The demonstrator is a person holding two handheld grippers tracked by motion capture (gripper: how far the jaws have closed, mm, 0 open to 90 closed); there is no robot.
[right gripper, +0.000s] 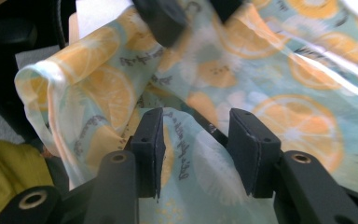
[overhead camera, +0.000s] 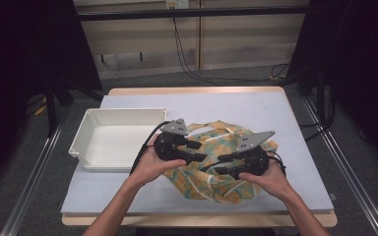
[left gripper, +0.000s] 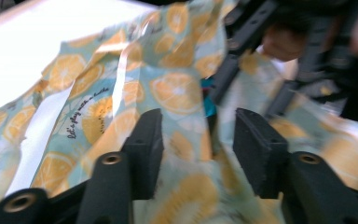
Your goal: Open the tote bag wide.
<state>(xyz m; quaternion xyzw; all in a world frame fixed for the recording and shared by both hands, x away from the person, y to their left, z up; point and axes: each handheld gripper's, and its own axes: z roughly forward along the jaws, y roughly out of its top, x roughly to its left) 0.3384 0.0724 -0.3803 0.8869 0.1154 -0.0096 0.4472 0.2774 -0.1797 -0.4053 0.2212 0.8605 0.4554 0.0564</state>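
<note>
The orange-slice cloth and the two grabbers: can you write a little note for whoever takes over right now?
Left gripper: jaws apart, the cloth lies loose between them in the left gripper view, not pinched.
Right gripper: the same, jaws apart over the cloth, no grip.
Things: the cloth sits crumpled on the table, near the front edge and right of the middle. The white tray stands to its left with nothing in it.
Done: nothing looks folded or put in the tray.
Left: probably take hold of the cloth again and carry on.

Cloth (overhead camera: 211, 182) middle hidden under grippers; print lettering (left gripper: 86, 115) blurred (unreadable).
</note>
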